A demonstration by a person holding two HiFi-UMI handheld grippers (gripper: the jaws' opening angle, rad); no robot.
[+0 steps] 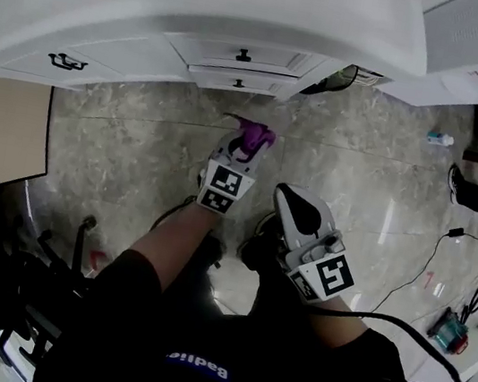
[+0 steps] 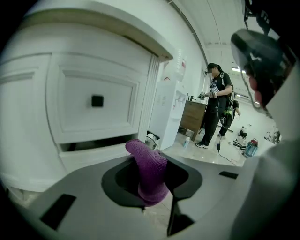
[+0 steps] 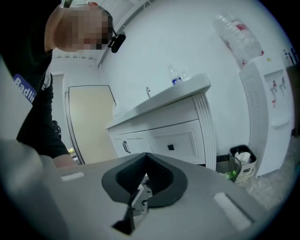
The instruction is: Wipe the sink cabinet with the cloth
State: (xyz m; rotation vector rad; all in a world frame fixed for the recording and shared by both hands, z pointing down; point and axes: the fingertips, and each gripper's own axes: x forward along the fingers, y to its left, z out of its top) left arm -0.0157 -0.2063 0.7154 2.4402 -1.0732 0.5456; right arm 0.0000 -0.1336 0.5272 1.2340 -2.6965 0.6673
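Step in hand: approach, wiping not yet begun. The left gripper (image 2: 152, 187) has its fingers pinching one purple cloth (image 2: 149, 164), which stands up between them with its free end flopped forward. The white sink cabinet (image 2: 93, 93) lies directly ahead of those fingers, near but apart; no contact between cloth and drawer front is visible. The right gripper (image 3: 140, 194) has its fingers pressed together with nothing between them; the cabinet is farther ahead of them, and a small waste bin (image 3: 242, 163) sits ahead to their right. Next move, as judged: carry the left fingers forward until the cloth's free end presses on the drawer front, then sweep across it while keeping the pinch firm. Count: one cloth, two grippers, one cabinet, two black drawer knobs (image 1: 244, 55) seen from the head view, one bin.
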